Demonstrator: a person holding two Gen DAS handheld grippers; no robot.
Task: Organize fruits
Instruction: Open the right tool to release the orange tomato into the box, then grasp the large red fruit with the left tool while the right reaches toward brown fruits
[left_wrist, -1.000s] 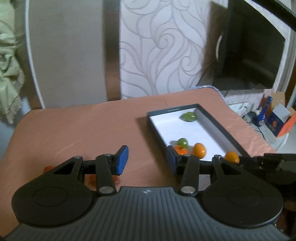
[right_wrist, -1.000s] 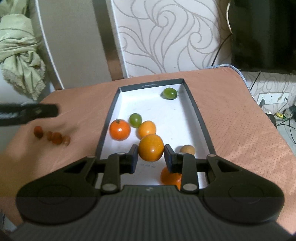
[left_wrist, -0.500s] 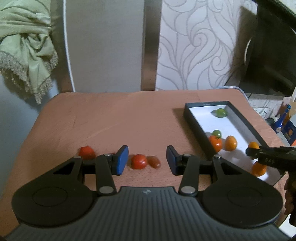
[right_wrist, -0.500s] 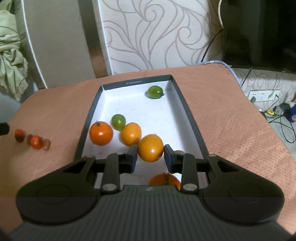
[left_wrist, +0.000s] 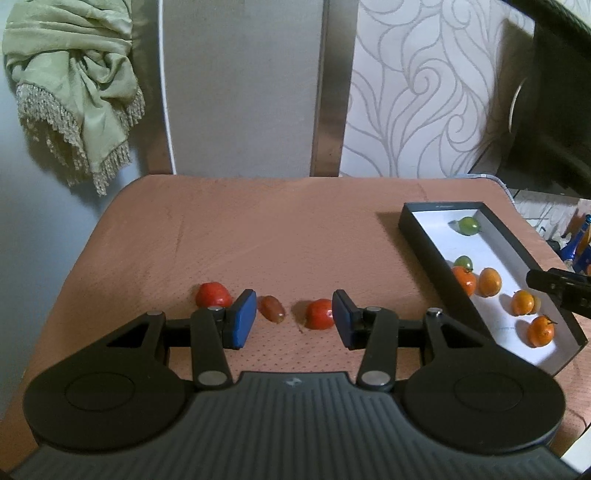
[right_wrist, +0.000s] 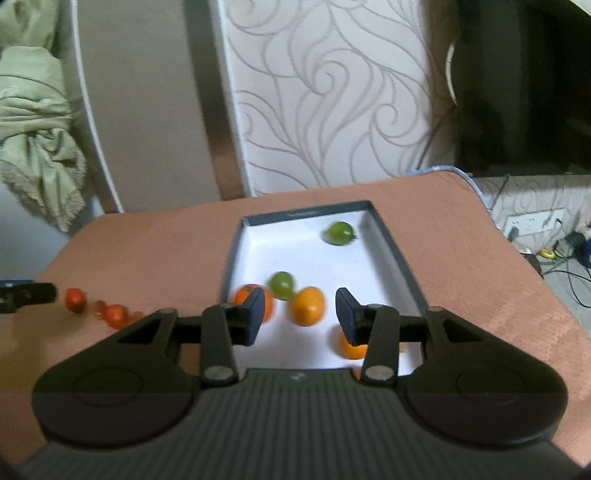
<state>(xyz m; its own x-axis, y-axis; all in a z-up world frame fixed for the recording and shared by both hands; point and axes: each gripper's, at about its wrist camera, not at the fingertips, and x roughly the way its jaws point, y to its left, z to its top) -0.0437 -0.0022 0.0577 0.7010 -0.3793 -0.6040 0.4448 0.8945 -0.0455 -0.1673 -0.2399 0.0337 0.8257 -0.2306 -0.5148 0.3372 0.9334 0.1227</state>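
While the right gripper (right_wrist: 299, 314) opens its empty jaws over the black tray (right_wrist: 391, 240) of oranges, the left gripper (left_wrist: 293, 319) hangs parted above red tomatoes (left_wrist: 319, 314) on the table (left_wrist: 258, 229).

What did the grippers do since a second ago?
The right hand-held gripper let go of the orange fruit in the box; its jaws are opening with nothing between them. The left hand-held gripper swung from the box to the red fruits. The other fruits stayed put.
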